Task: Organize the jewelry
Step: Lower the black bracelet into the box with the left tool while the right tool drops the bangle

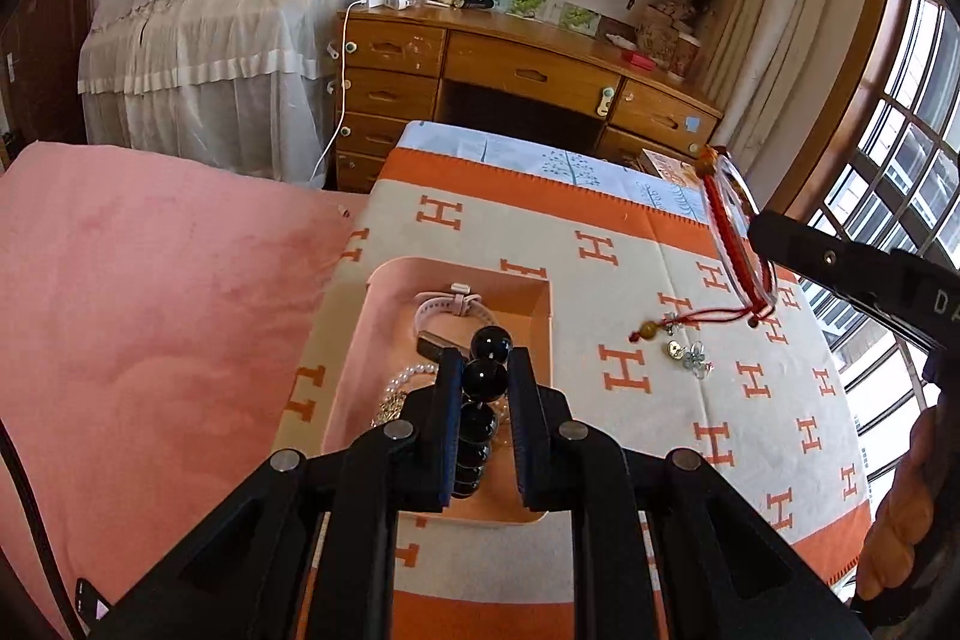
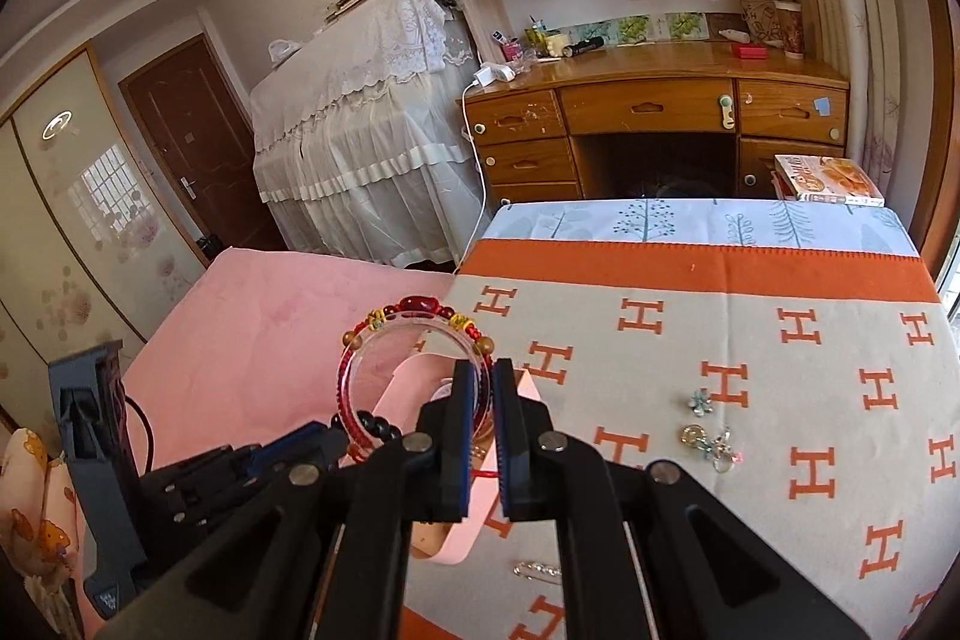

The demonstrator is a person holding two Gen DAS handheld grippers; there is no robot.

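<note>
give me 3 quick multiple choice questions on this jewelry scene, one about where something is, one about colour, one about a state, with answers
1. Where does the pink watch lie?
A. inside the pink tray
B. on the desk
C. on the bookshelf

2. What colour is the bead bracelet between the fingers of the left hand-held gripper?
A. white
B. black
C. green

3. What is the right hand-held gripper doing?
A. open and empty
B. resting flat on the blanket
C. shut on the red bracelet, held in the air

Answers:
1 A, the watch sits at the tray's far end.
2 B, its large glossy beads are black.
3 C, the right wrist view shows the fingers closed on its clear ring, raised above the orange blanket.
</note>
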